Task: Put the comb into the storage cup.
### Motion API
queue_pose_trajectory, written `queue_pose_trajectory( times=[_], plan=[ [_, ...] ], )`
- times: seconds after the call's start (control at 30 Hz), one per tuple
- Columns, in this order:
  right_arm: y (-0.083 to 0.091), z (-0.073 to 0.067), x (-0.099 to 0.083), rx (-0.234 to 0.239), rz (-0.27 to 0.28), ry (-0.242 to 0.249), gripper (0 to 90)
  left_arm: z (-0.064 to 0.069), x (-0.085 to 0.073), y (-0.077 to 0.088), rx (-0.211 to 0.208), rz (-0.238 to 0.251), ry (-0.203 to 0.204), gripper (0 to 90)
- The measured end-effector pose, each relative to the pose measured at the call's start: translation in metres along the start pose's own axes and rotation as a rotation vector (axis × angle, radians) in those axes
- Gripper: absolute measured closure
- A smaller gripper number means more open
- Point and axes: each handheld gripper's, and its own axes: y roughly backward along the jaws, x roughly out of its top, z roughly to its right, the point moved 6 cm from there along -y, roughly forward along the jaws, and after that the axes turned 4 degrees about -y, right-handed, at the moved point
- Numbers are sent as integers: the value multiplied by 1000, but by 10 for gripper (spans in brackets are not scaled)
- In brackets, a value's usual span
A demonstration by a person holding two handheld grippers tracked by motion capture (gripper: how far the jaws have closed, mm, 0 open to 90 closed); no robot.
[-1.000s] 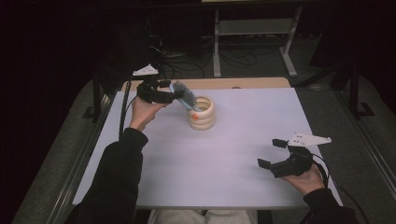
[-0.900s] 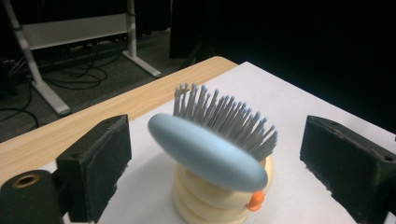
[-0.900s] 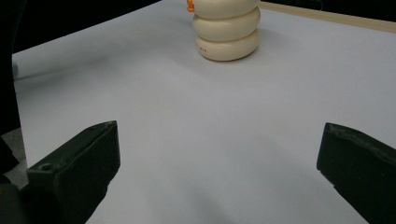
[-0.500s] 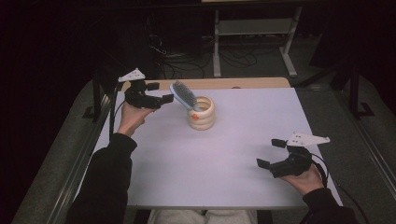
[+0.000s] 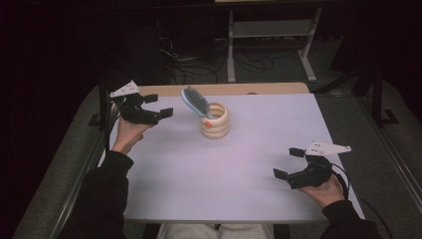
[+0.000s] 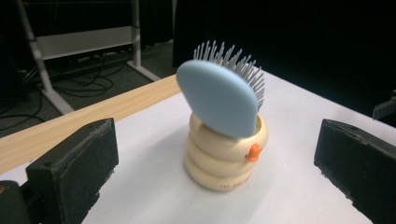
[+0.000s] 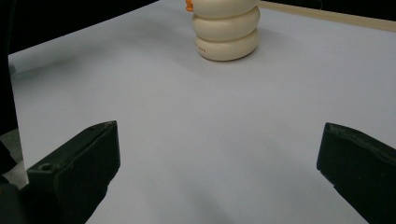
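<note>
The left gripper (image 5: 158, 105) has drawn back toward nine o'clock from the hairbrush (image 5: 194, 101), its jaws having just opened wide and now empty (the release looks finished). The brush stands handle-down in the cream ringed holder (image 5: 215, 121), its blue head leaning out at about eleven o'clock. The right gripper (image 5: 288, 163), agape and empty, rests at the white table (image 5: 199, 184)'s four o'clock.
</note>
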Motion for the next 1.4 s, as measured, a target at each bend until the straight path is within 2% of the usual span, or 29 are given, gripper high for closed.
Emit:
queue_pose_trajectory(
  times=[0.5,0.97,1.4],
  plan=[
    [-1,1,0,-4,-4,0,0,-7,-31,31,31,15,27,0],
    [-1,1,0,-7,0,-1,0,-4,-51,49,35,24,29,0],
    [-1,1,-1,-10,-3,-4,0,-3,-80,69,60,15,36,0]
  ],
)
